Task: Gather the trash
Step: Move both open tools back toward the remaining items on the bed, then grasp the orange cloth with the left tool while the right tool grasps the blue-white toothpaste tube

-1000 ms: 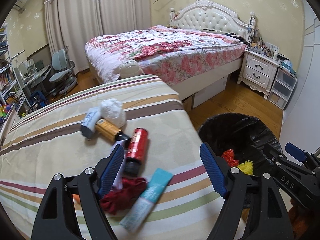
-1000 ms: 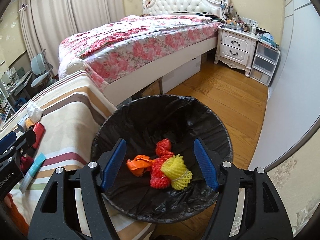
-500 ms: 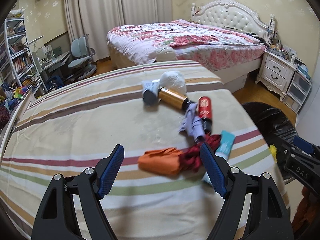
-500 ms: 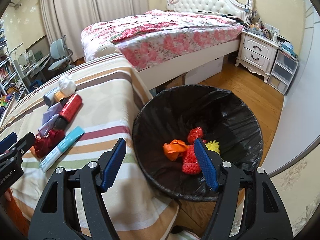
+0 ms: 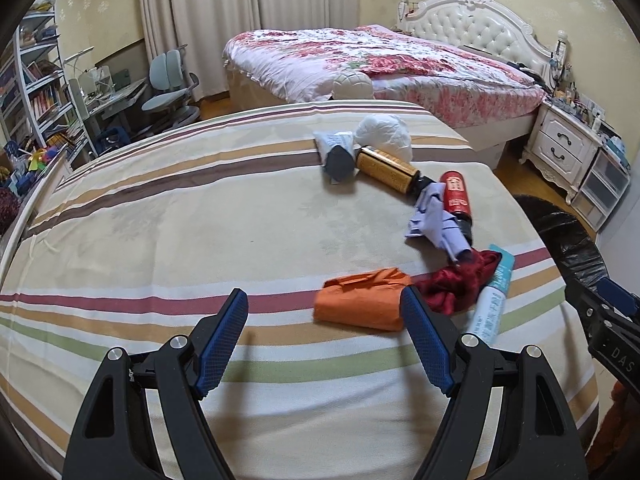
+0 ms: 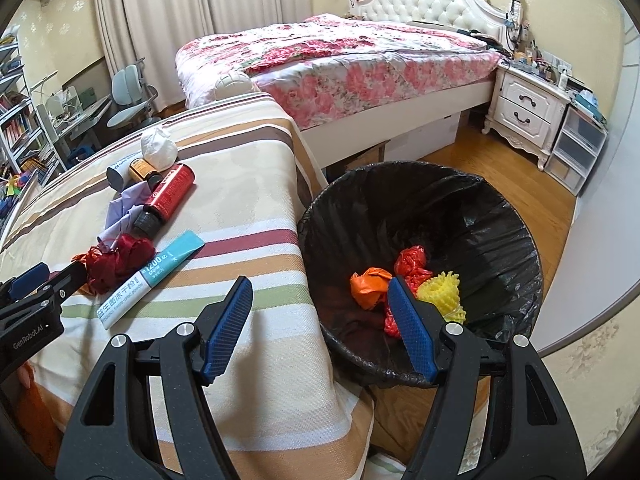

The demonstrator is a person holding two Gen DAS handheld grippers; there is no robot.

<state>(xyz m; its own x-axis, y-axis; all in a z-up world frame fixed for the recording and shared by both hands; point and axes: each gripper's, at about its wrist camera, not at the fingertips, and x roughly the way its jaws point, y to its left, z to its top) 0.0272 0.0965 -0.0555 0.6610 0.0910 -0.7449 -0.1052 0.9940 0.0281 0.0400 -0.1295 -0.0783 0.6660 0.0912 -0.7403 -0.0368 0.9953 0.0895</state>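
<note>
Left tool [image 5: 324,340]: open, empty, low centre of frame, orange wad [image 5: 362,300] by its right finger.
Right tool [image 6: 320,326]: open, empty, straddling bin [image 6: 516,216] rim.
Done: three wads [image 6: 400,284] in the bin.
Left: bottles, tube [image 6: 150,278], wads on striped bed [image 5: 200,208].
Change: both views have swung from the bin toward the bed.

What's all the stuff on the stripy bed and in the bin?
orange wrapper: 1, orange, stripy bed, nearest the left gripper
dark red cloth: 1, red, right of the wrapper
teal tube: 1, teal and white, beside the cloth
purple paper: 1, lilac, crumpled mid-pile
red bottle: 1, red, black cap
amber bottle: 1, amber
grey tube: 1, grey
white wad: 1, white, far end
bin: 1, black liner, floor beside bed
bin scraps: orange, red, yellow, inside bin
left gripper: fingers open, empty
right gripper: fingers open, empty
</note>
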